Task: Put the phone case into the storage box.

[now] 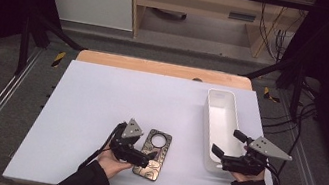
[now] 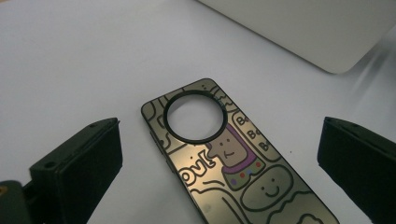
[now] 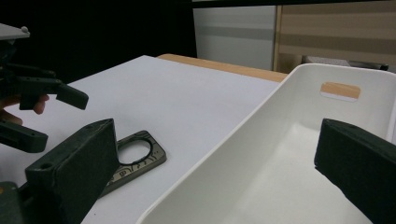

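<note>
On the mat, front centre: phone case (image 1: pixel 154 154) is laid flat, printed side up, long axis running roughly front to back.
Case detail: a round cut-out ringed in black is seen at the far end (image 2: pixel 196 115); cartoon figures and lettering are printed on a metallic ground.
Case in right gripper view: the case (image 3: pixel 135 158) is seen low and flat, partly hidden behind the near jaw.
Left gripper (image 1: pixel 141 155): jaws are held wide apart and set either side of the case's near end; whether either jaw is touching it cannot be told. Nothing is clamped.
Left hand (image 1: pixel 110 162): wrapped round the gripper body, dark sleeve behind.
Right gripper (image 1: pixel 226 148): jaws are spread wide, one on each side of the bin's near wall; nothing is gripped.
Bin (image 1: pixel 207 130): white, long and narrow, placed at the right of the mat, well apart from the case; its inside is seen bare, with a handle slot (image 3: pixel 340 90) in the far wall.
Mat (image 1: pixel 101 97): white, laid over a wooden table (image 1: pixel 156 67).
</note>
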A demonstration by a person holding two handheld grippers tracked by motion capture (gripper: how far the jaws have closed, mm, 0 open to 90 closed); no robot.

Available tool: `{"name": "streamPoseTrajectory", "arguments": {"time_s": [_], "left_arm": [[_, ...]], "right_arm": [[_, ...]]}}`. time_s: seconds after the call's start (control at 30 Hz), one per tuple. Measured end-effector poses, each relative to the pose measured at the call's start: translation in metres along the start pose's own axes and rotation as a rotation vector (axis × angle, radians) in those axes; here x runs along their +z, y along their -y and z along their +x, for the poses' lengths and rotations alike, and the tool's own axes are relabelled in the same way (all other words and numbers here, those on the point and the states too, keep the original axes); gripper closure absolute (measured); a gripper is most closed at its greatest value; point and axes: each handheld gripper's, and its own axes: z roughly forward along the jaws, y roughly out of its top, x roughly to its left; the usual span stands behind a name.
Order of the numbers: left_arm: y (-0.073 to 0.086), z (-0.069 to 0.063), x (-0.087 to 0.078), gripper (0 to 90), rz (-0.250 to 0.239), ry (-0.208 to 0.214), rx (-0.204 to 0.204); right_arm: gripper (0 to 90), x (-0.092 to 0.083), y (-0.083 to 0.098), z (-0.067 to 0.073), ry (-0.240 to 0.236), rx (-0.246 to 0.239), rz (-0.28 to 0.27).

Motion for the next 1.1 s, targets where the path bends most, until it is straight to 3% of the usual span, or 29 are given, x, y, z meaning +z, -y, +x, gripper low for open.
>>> {"name": "streamPoseTrajectory", "arguments": {"time_s": [0.4, 0.63, 0.73, 0.8, 1.1], "left_arm": [[0.002, -0.012, 0.034, 0.0, 0.105, -0.026, -0.045], [0.004, -0.015, 0.044, 0.0, 0.139, -0.024, -0.091], [0.005, -0.016, 0.049, 0.0, 0.161, -0.036, -0.100], [0.006, -0.019, 0.053, 0.0, 0.190, -0.068, -0.096], [0.008, -0.020, 0.059, 0.0, 0.228, -0.105, -0.119]], "right_arm": [[0.1, 0.000, 0.000, 0.000, 0.000, 0.000, 0.002], [0.1, 0.000, 0.000, 0.000, 0.000, -0.001, 0.003], [0.1, 0.000, 0.000, 0.000, -0.001, 0.000, 0.003], [0.1, 0.000, 0.000, 0.000, 0.000, 0.000, 0.003], [0.1, 0.001, 0.000, 0.000, -0.001, -0.001, 0.006]]}}
